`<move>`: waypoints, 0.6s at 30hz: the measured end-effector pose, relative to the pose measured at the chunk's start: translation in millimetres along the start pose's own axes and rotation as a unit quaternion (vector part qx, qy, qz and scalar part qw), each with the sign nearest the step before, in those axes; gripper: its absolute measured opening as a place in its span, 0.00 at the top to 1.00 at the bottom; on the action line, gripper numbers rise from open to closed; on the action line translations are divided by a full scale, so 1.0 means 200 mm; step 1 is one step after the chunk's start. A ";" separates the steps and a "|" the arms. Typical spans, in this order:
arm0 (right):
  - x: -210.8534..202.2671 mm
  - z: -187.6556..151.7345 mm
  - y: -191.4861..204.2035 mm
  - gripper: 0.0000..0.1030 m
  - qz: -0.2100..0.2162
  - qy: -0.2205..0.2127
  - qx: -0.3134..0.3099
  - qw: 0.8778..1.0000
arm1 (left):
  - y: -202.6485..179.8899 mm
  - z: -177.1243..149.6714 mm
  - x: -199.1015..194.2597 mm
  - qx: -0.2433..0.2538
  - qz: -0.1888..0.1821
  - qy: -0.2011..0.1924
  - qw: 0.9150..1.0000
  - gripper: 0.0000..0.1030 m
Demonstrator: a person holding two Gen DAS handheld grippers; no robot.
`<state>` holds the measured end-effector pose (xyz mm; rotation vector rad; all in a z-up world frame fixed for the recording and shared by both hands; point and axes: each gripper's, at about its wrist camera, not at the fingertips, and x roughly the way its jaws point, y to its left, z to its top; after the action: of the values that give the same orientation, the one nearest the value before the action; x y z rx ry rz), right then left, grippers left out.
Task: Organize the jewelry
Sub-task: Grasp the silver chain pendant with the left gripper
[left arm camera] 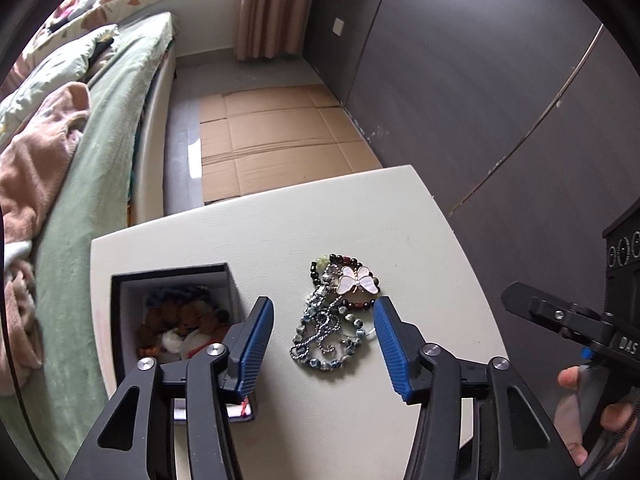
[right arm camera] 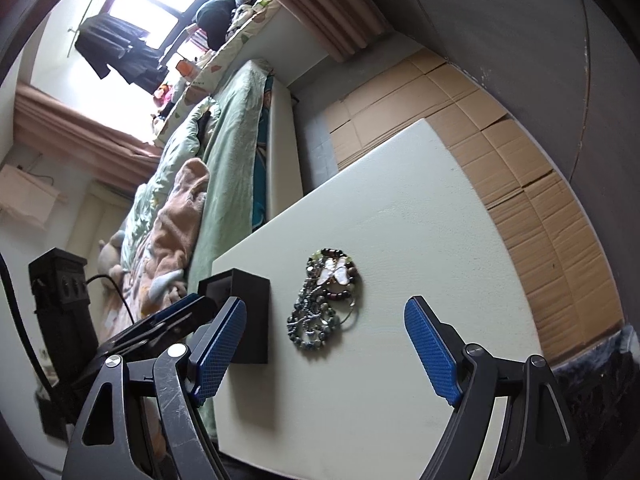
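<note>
Beaded strands and fine ball chain lie tangled in one jewelry heap [left arm camera: 336, 316] at the counter's [left arm camera: 420, 216] centre, low in the left wrist view, right of the open black box [left arm camera: 176, 280]. It looks light, limp and slippery, so a pinch on the stiff butterfly brooch [left arm camera: 357, 280] or a thick bead strand seems safest. Both the left gripper [left arm camera: 324, 344] and right gripper [right arm camera: 326, 354] hover with jaws wide and empty.

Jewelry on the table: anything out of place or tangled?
Yes. The jewelry pile lies loose on the white table, beside the open black box rather than in it. Bead bracelets, a ball chain and the butterfly piece overlap in one heap. Nothing looks broken.
</note>
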<state>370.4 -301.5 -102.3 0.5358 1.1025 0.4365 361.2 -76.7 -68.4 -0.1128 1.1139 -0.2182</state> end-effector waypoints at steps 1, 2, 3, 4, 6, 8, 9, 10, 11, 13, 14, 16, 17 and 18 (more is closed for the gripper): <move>0.00 0.01 -0.02 0.20 -0.002 -0.002 0.003 1.000 | -0.01 0.01 0.02 0.002 0.002 0.004 1.000 0.53; -0.01 0.01 -0.04 0.21 -0.002 -0.004 0.010 1.000 | -0.01 0.02 0.04 0.004 0.003 0.012 1.000 0.54; -0.02 0.01 -0.05 0.21 0.000 -0.006 0.015 1.000 | -0.02 0.03 0.08 0.006 0.004 0.020 1.000 0.55; -0.02 0.02 -0.07 0.21 0.001 -0.008 0.022 1.000 | -0.02 0.04 0.10 0.007 0.005 0.027 1.000 0.55; -0.03 0.03 -0.10 0.21 -0.001 -0.012 0.032 0.999 | -0.03 0.05 0.15 0.012 0.008 0.039 0.999 0.56; -0.03 0.04 -0.13 0.21 -0.003 -0.015 0.044 0.999 | -0.05 0.06 0.20 0.016 0.012 0.051 0.998 0.57; -0.04 0.04 -0.15 0.21 -0.004 -0.016 0.048 0.999 | -0.06 0.07 0.23 0.020 0.016 0.057 0.998 0.61; -0.04 0.04 -0.16 0.21 -0.006 -0.018 0.051 0.999 | -0.07 0.08 0.25 0.024 0.017 0.062 0.998 0.63; -0.04 0.04 -0.16 0.21 -0.008 -0.020 0.052 0.998 | -0.07 0.08 0.27 0.024 0.018 0.067 0.997 0.63; -0.05 0.04 -0.17 0.21 -0.015 -0.021 0.052 0.998 | -0.07 0.09 0.32 0.021 0.016 0.076 0.997 0.66; -0.05 0.05 -0.17 0.21 -0.019 -0.022 0.052 0.998 | -0.07 0.10 0.34 0.022 0.019 0.079 0.996 0.68; -0.04 0.05 -0.18 0.21 -0.025 -0.021 0.054 0.998 | -0.07 0.11 0.37 0.022 0.024 0.085 0.996 0.72; -0.04 0.05 -0.18 0.21 -0.025 -0.021 0.055 0.998 | -0.07 0.11 0.39 0.020 0.024 0.088 0.996 0.73; -0.04 0.05 -0.18 0.21 -0.026 -0.021 0.055 0.998 | -0.07 0.11 0.41 0.018 0.029 0.092 0.995 0.77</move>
<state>378.0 -336.3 -115.1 0.6087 1.1024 0.3205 415.2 -109.4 -128.1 -0.0292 1.2945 -0.2002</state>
